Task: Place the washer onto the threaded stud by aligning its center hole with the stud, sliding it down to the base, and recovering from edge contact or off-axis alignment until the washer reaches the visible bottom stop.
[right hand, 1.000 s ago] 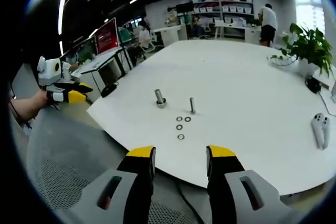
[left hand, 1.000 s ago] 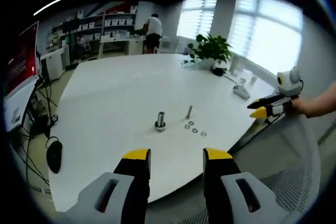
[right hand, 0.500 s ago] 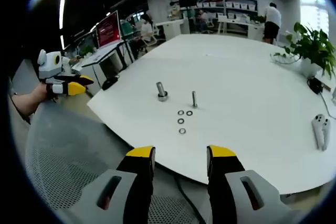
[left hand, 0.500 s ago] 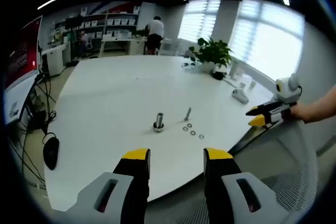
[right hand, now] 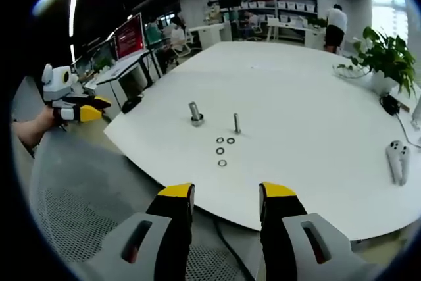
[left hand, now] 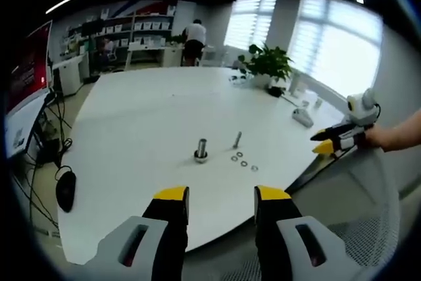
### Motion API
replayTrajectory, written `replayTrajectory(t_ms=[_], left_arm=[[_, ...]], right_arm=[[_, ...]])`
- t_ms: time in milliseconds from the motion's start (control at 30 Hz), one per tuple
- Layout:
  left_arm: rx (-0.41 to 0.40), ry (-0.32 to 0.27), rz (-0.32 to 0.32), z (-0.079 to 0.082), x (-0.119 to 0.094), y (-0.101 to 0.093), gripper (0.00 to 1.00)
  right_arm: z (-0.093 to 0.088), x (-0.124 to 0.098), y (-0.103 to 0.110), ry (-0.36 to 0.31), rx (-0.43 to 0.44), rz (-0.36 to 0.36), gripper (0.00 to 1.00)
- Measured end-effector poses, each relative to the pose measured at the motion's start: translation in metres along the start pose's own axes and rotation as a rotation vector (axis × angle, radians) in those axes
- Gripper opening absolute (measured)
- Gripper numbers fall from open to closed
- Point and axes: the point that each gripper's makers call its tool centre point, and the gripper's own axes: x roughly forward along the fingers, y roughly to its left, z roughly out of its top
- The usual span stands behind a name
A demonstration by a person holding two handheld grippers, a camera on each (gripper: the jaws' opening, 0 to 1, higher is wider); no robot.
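Your left gripper (left hand: pixel 214 197) hangs off the near edge of the big white round table (left hand: pixel 145 116). Its two yellow-tipped jaws are spread apart with nothing between them. Your right gripper (right hand: pixel 219 194) is off the table edge too, with its jaws spread wide and holding nothing.

Use the thin silver threaded stud (right hand: pixel 236 123) as your marker. It stands straight up on the table, well out ahead of both grippers. In the left gripper view the same stud (left hand: pixel 237 139) sits near the middle of the table.

Three small silver ring washers (right hand: pixel 223 151) lie flat on the table just beside the stud, on the side nearer to you. In the left gripper view the washers (left hand: pixel 244 161) lie in a short row below the stud. None of them is on the stud.

A thicker silver bolt standing on a wide round base (right hand: pixel 195 113) is near the stud, on its left in both views (left hand: pixel 200 150).

In the left gripper view, your right gripper comes in far to the right of the stud (left hand: pixel 334 141), held in your hand (left hand: pixel 383 136). In the right gripper view, your left gripper is far to the left of the stud (right hand: pixel 77 108).

A green potted plant (left hand: pixel 266 62) sits on the table well behind the stud. A white hand controller (right hand: pixel 397 160) lies on the table far to the stud's right. A person in a white top (left hand: pixel 193 41) stands by the shelves well beyond the table.
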Motion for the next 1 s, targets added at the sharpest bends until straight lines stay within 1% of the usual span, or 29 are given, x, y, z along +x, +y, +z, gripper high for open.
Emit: replayTrajectory(t_ms=[100,200,267,333,433,533,667,733,800,833,900,1000], left_arm=[[-0.012,-0.009,0.001,0.001,-0.001,0.001,0.38],[0.026,-0.006,0.016,0.001,-0.001,0.002,0.38],[0.018,-0.015,0.011,0.003,-0.001,0.001,0.38],[0.007,-0.024,0.023,0.004,-0.002,0.005,0.37],[0.001,-0.024,0.031,0.004,-0.002,0.006,0.37],[0.003,-0.025,0.034,0.004,-0.003,0.007,0.37],[0.008,-0.021,0.045,0.003,-0.004,0.010,0.37],[0.011,-0.018,0.047,0.002,-0.004,0.010,0.37],[0.012,-0.017,0.035,0.002,-0.003,0.008,0.37],[0.021,-0.014,0.038,0.002,-0.003,0.008,0.37],[0.008,-0.017,0.037,0.002,-0.003,0.009,0.38],[0.010,-0.021,0.046,0.003,-0.004,0.010,0.38]], right_arm=[[0.001,0.000,-0.001,-0.002,-0.012,-0.007,0.42],[0.002,-0.001,-0.003,-0.005,-0.014,-0.016,0.42],[0.003,-0.002,-0.006,-0.007,-0.042,-0.038,0.42],[0.003,-0.001,-0.005,-0.006,-0.044,-0.031,0.42],[-0.001,0.001,-0.001,0.023,-0.061,-0.019,0.42],[-0.003,0.002,-0.001,0.034,-0.064,-0.013,0.42],[-0.004,0.001,0.000,0.036,-0.034,-0.020,0.44],[-0.006,0.001,0.003,0.044,-0.047,-0.007,0.45],[-0.009,0.004,0.006,0.072,-0.068,0.007,0.45],[-0.009,0.005,0.006,0.074,-0.066,0.009,0.46],[-0.009,0.004,0.005,0.071,-0.060,0.005,0.46],[-0.009,0.004,0.004,0.073,-0.053,0.005,0.47]])
